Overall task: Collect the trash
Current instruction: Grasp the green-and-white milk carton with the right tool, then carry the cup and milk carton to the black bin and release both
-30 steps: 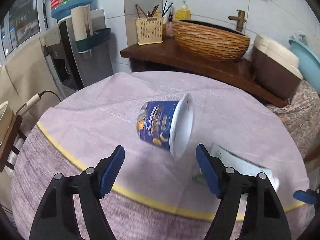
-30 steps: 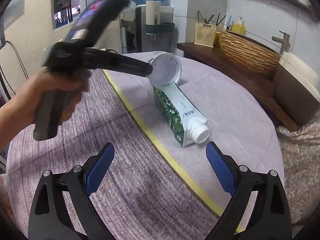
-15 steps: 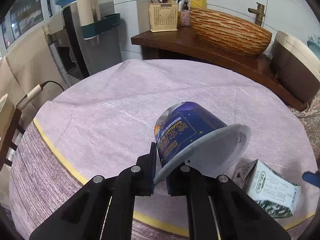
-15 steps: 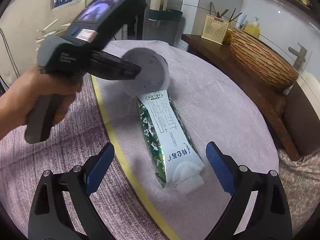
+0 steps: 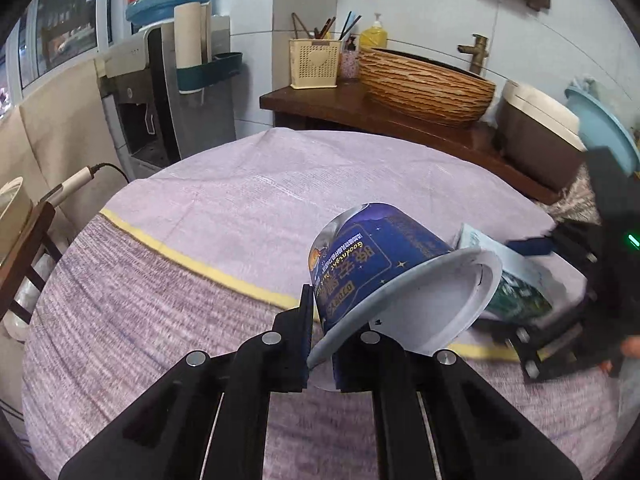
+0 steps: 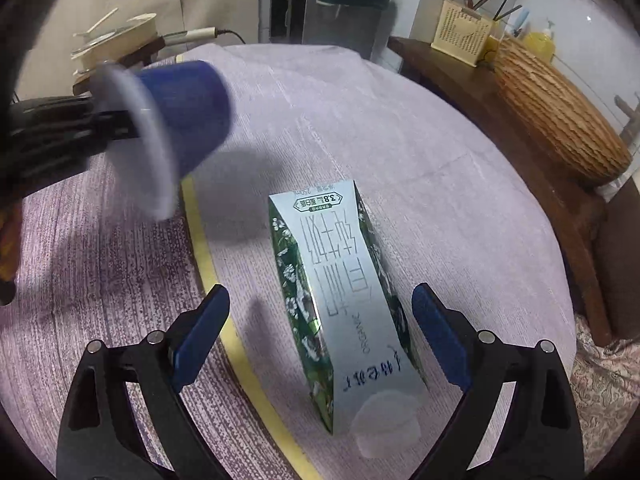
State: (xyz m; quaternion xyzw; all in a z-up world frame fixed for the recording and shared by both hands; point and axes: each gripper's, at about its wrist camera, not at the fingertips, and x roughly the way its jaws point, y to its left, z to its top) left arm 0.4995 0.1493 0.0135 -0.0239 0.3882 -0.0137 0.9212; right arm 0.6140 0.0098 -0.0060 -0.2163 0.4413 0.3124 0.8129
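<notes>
My left gripper (image 5: 322, 336) is shut on the rim of a blue paper cup (image 5: 376, 252) and holds it tilted above the round table (image 5: 240, 200). The cup also shows blurred in the right wrist view (image 6: 184, 116), held at the left. A green and white milk carton (image 6: 344, 288) lies on its side on the table, cap end toward me. My right gripper (image 6: 320, 328) is open, its fingers on either side of the carton's near end, apart from it. The carton (image 5: 516, 280) and right gripper show at the right in the left wrist view.
A purple cloth with a yellow stripe (image 6: 208, 256) covers the table. Behind it stand a wooden counter (image 5: 360, 108) with a woven basin (image 5: 424, 84) and a utensil holder (image 5: 314, 62), a water dispenser (image 5: 168, 92) and a brown lidded container (image 5: 540, 128).
My left gripper closed on the cup's rim and lifted it off the table toward the left. My right gripper moved forward over the carton until its open fingers straddle it.
</notes>
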